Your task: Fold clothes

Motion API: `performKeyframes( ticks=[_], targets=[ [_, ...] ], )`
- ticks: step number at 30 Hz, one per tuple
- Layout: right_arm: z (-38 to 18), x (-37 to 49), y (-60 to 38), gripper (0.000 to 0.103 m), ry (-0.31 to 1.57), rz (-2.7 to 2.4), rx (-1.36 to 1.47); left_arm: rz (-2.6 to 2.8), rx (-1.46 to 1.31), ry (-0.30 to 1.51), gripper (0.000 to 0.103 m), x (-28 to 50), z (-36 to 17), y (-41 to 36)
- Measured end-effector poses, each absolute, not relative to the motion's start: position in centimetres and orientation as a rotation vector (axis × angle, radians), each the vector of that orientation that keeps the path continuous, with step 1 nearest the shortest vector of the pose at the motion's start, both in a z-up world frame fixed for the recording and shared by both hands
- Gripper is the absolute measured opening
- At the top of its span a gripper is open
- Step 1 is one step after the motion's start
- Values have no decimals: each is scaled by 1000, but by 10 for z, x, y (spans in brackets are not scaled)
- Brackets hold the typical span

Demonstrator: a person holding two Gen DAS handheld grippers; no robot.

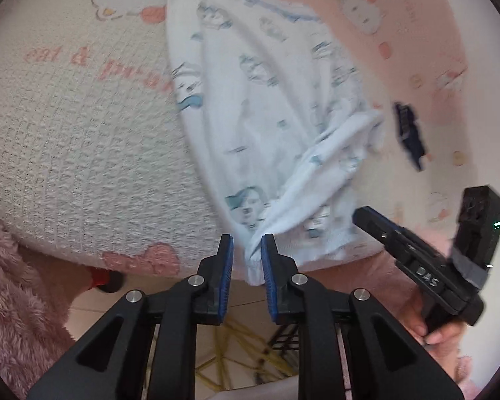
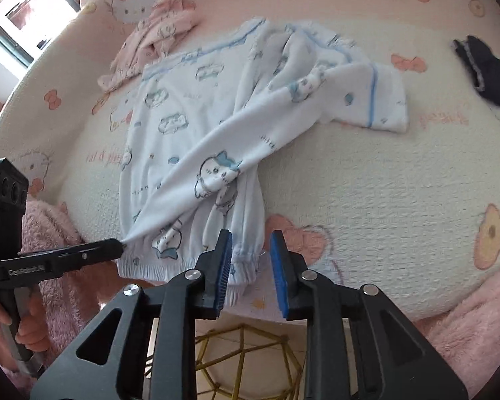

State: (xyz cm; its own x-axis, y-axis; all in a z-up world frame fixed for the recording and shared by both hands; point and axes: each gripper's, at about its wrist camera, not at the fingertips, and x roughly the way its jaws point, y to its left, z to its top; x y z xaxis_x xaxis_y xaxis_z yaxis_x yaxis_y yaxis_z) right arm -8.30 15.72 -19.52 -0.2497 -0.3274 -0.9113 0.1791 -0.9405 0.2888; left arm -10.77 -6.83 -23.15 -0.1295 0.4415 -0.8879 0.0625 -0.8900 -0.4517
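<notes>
A white top (image 2: 196,140) printed with blue cartoon figures lies on a round desk (image 2: 383,200) covered by a textured cloth with pink cat and bow prints. Its ribbed hem sits at the near edge of the desk, and one long sleeve (image 2: 250,140) is drawn diagonally across the body towards the near left corner.

The left tongs (image 1: 246,253) have the cuff of that sleeve between their blue pads (image 1: 226,266); the right wrist view shows the fabric pulled taut into their tip, yet the left wrist view shows a gap beside the cloth (so whether the pads press on it I cannot tell). No earlier view is given to compare.

The right tongs (image 2: 251,260) stand parted over the hem's right corner, with nothing clamped between their pads; the hem passes just behind the left pad (image 2: 225,266).

A crumpled pink garment (image 2: 150,40) lies beyond the top, touching its far left edge. A dark garment (image 2: 493,76) lies well apart at the far right. Pink fluffy sleeves (image 2: 466,326) frame both hands.
</notes>
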Motion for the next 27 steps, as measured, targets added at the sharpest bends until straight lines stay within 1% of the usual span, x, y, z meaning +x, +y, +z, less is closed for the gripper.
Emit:
performKeyframes(
  ticks=[1,3,5,7,10,13,14,15,16,19,22,23,25,27],
  targets=[
    [-199,-84,156,28,-167,-2237,1718,2115,-1908,-547,28,-109,-235,-69],
    [-203,-84,158,30,-164,-2232,1756,2140,-1904,-529,28,-110,-228,-70],
    [-192,-84,170,30,-229,-2255,1729,2189,-1860,-462,28,-111,-213,-69],
    [-179,-87,188,33,-285,-2333,1685,2210,-1794,-383,28,-114,-197,-63],
    [-171,-105,219,33,-321,-2451,1696,2191,-1716,-200,30,-134,-181,-15],
    [-167,-128,232,34,-287,-2503,1717,2151,-1643,-26,31,-153,-170,31],
    [-163,-135,237,35,-267,-2533,1707,2132,-1622,21,31,-160,-170,46],
    [-160,-141,242,39,-253,-2567,1699,2118,-1600,54,32,-167,-171,62],
    [-160,-143,249,39,-268,-2591,1702,2105,-1578,82,33,-173,-172,79],
    [-170,-142,274,39,-386,-2613,1742,2077,-1516,163,35,-190,-174,126],
    [-173,-136,296,39,-553,-2588,1749,2058,-1453,237,35,-204,-178,161],
    [-172,-135,301,37,-573,-2597,1745,2047,-1446,257,35,-208,-180,166],
    [-171,-137,308,40,-562,-2639,1769,2021,-1456,273,36,-215,-186,171],
    [-176,-141,315,39,-620,-2631,1803,1984,-1470,279,36,-219,-194,174]
  ],
)
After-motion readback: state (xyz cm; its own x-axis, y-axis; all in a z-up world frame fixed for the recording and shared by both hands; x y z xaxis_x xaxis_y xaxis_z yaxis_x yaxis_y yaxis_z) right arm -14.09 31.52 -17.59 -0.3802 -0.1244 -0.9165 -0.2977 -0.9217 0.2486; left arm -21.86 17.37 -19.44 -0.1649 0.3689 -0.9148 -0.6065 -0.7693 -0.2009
